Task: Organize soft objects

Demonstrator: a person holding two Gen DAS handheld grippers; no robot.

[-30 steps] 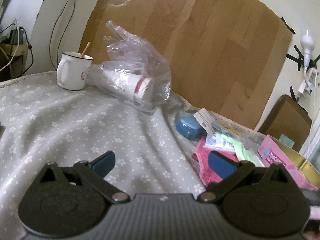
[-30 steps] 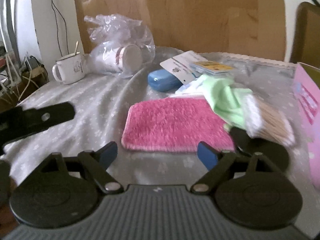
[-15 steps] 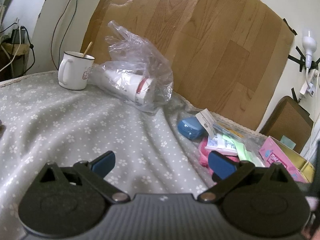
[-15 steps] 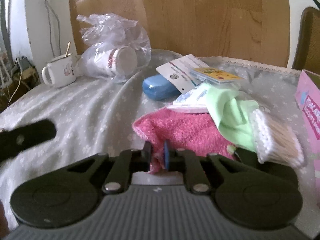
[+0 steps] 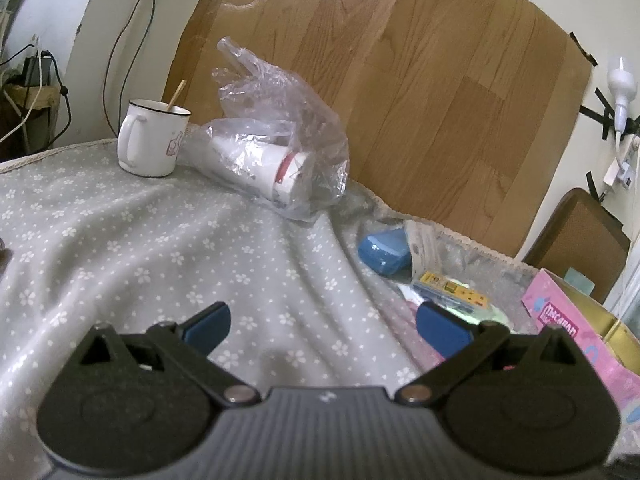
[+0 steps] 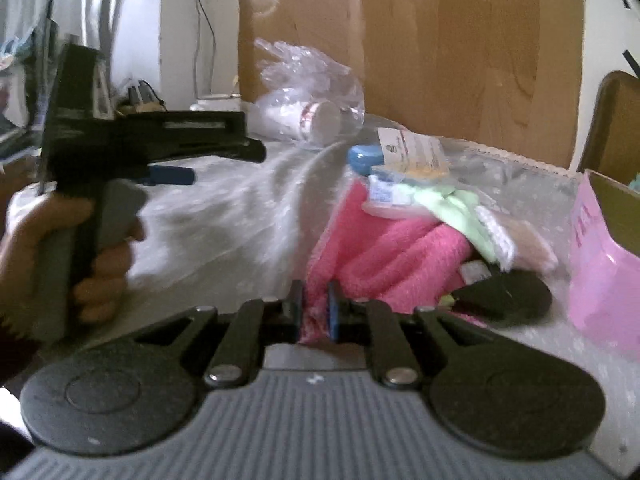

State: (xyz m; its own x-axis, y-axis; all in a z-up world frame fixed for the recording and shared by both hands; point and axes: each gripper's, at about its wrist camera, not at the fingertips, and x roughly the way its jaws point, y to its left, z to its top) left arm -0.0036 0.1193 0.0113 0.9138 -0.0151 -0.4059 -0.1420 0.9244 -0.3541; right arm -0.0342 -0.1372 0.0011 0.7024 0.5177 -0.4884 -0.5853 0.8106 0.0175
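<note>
My right gripper (image 6: 314, 307) is shut on the near edge of a pink towel (image 6: 384, 256) and lifts it off the grey flowered cloth (image 6: 240, 220), so the towel bunches up. A light green cloth (image 6: 456, 208) and a bundle of cotton swabs (image 6: 520, 240) lie on its far side. My left gripper (image 5: 324, 322) is open and empty above the cloth; it also shows in the right wrist view (image 6: 176, 164), held up at the left. In the left wrist view only a pale edge of the towel (image 5: 424, 344) shows by the right finger.
A white mug (image 5: 150, 142) and a plastic bag with cups (image 5: 276, 168) stand at the back. A blue case (image 5: 384, 248) and paper packets (image 5: 452, 290) lie mid-right. A pink box (image 6: 600, 256) stands at the right, a black round lid (image 6: 508, 296) before it.
My right gripper closed on the towel's near edge and raised it, bunching the towel. My left gripper rose and tilted, staying open.
</note>
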